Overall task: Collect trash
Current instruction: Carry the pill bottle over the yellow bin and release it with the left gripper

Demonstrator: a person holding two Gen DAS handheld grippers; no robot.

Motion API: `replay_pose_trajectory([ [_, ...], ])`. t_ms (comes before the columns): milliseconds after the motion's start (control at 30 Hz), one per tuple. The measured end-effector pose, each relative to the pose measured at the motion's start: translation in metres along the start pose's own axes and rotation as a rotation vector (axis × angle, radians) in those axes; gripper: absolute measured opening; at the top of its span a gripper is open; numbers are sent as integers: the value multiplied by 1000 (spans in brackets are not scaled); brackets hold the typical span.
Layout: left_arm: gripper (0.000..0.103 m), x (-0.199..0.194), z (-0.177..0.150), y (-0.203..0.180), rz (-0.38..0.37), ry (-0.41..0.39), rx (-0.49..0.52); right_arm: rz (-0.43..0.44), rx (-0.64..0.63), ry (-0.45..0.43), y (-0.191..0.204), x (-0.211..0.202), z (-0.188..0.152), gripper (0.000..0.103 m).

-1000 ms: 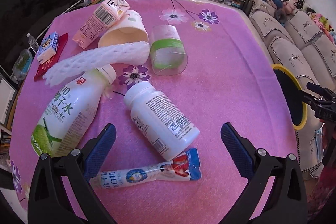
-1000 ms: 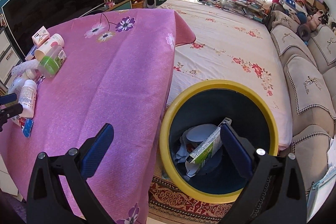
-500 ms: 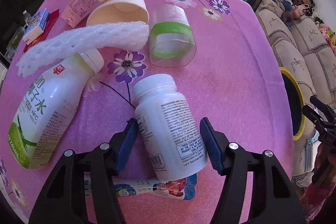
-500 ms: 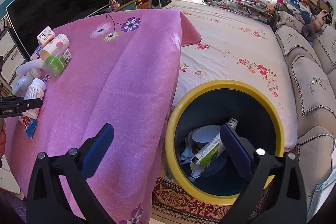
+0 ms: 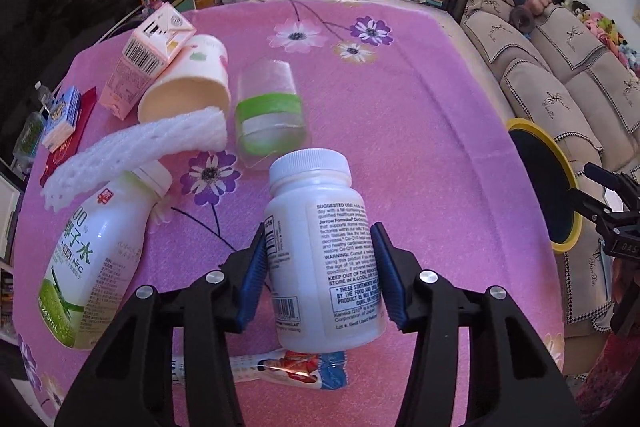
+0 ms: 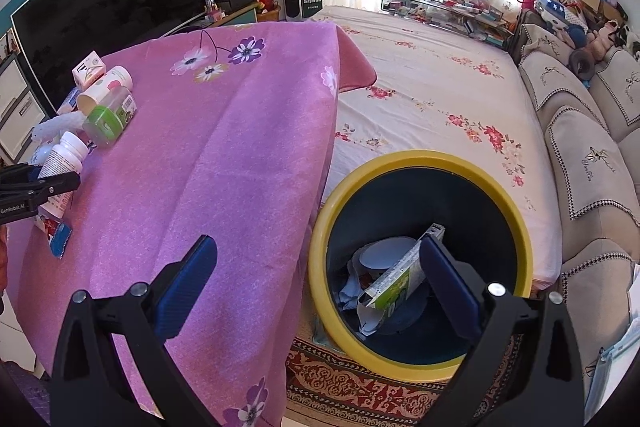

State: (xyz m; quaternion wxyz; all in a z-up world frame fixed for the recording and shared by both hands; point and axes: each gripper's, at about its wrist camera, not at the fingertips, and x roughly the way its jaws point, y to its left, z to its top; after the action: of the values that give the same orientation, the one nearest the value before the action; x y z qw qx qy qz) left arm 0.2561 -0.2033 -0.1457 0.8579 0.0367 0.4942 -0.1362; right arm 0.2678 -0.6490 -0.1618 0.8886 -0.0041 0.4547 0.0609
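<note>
White pill bottle clamped in left gripper, seemingly lifted.

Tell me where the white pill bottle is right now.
The white pill bottle is clamped between the left gripper fingers, raised over the pink tablecloth, above the snack wrapper and right of the green-labelled drink bottle.

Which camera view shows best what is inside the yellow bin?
The right wrist view: it looks down into the yellow bin and shows a green carton among paper scraps. The left wrist view shows only its rim edge-on.
</note>
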Motion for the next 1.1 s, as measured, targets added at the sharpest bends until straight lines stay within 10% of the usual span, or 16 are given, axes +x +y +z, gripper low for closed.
replay_pose_trajectory([
  [467, 50, -39, 28, -121, -147, -97, 200, -70, 78, -26, -57, -36, -39, 96],
  [1100, 50, 75, 73, -312, -220, 18, 348, -146, 190, -14, -144, -71, -77, 96],
])
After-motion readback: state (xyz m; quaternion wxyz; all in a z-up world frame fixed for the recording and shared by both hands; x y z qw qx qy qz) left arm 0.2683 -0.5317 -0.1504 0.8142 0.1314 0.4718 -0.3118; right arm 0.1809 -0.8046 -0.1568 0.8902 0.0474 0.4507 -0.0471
